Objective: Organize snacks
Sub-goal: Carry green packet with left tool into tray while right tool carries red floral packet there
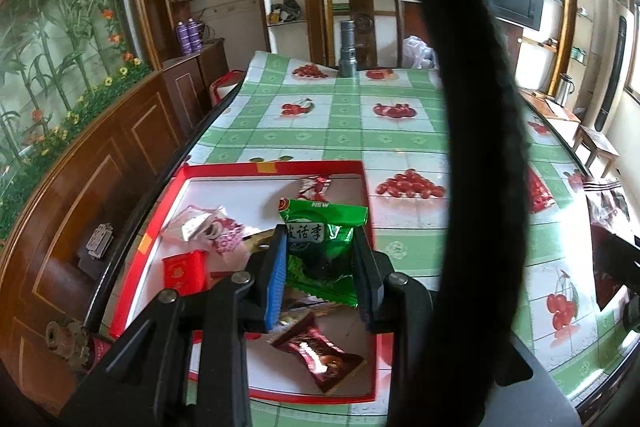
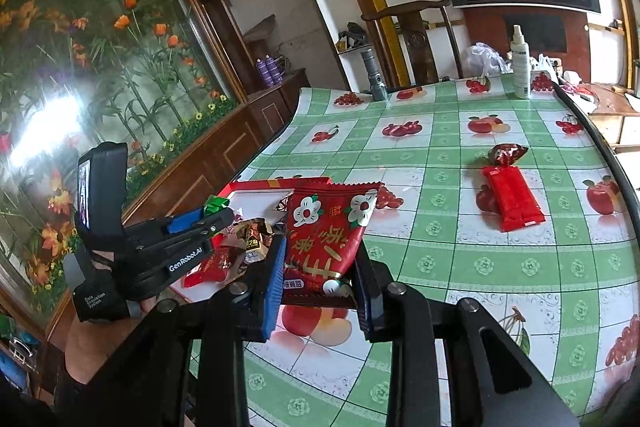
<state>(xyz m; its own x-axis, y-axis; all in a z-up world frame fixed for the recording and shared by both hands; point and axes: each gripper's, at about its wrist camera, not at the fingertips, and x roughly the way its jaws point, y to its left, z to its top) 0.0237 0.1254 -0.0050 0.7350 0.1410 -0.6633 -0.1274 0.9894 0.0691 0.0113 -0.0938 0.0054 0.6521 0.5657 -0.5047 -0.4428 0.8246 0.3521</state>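
My left gripper (image 1: 320, 259) is shut on a green snack packet (image 1: 320, 239) and holds it over the red-rimmed tray (image 1: 276, 167). The tray holds several snacks, among them a dark red wrapped candy (image 1: 318, 357), a small red box (image 1: 185, 273) and a pink packet (image 1: 208, 227). My right gripper (image 2: 320, 267) is shut on a red flowered snack packet (image 2: 324, 235) above the table, just right of the tray (image 2: 256, 187). The left gripper (image 2: 188, 231) shows over the tray in the right wrist view.
On the green checked tablecloth (image 2: 440, 251) lie a red packet (image 2: 510, 197) and a dark red candy (image 2: 506, 153). A grey flashlight (image 2: 374, 77) and a white spray bottle (image 2: 520, 63) stand at the far edge. A black strap (image 1: 476, 147) crosses the left wrist view.
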